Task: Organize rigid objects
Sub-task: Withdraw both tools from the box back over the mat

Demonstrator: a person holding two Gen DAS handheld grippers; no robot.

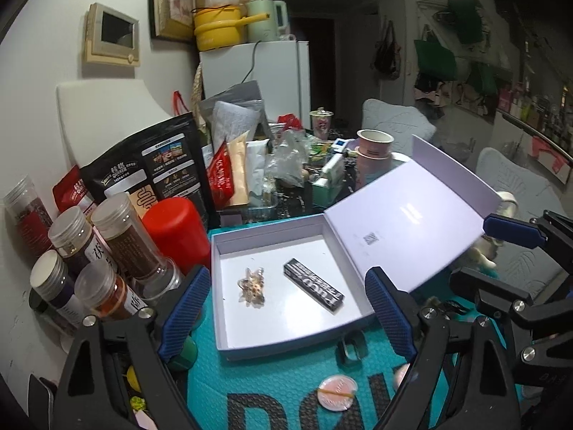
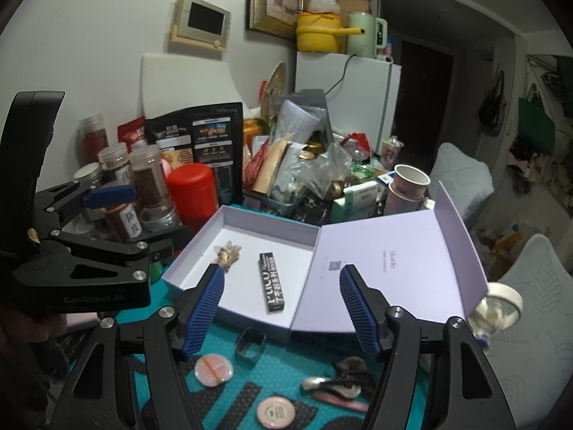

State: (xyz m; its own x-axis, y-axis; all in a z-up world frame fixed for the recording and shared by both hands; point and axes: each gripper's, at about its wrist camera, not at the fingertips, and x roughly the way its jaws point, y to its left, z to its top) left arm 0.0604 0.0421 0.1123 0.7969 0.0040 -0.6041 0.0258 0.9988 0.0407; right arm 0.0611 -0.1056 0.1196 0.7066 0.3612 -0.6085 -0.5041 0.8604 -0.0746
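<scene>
**Both grippers empty above the open box; loose items waiting on the mat**

Landmark: the white box [image 2: 229, 243], lid [image 2: 386, 272] hinged open to its right, sitting on the teal mat [image 2: 286, 369].

Left gripper [image 1: 286, 308]: jaws standing apart, nothing between the pads; the box floor shows through the gap. Right gripper [image 2: 283, 308]: jaws likewise apart and empty, hanging over the box's near wall.

Inside the box: a small amber hair clip [image 2: 227, 254] toward the left wall; a black stick-shaped pack [image 2: 271, 281] near the centre, lying roughly lengthwise front to back; the two are apart.

In front of the box, on the mat: a grey rounded-rectangle ring [image 2: 250, 346] just beside the near wall; a pink round compact with a band across it [image 2: 213, 369] further forward; a second pink disc [image 2: 275, 412] beyond that; a dark claw clip [image 2: 352, 367] and a silvery clip [image 2: 331, 387] forward and to the right.

Handling judgement: all look light and stiff; the discs are flat and probably slick, so pinch across the rim, edge to edge, not on the faces; the ring is thin-walled, so take it across its short span with a gentle squeeze; the claw clips are irregular and may be brittle at the teeth, so grip the spine. The box looks like light card and could slide if nudged.
</scene>
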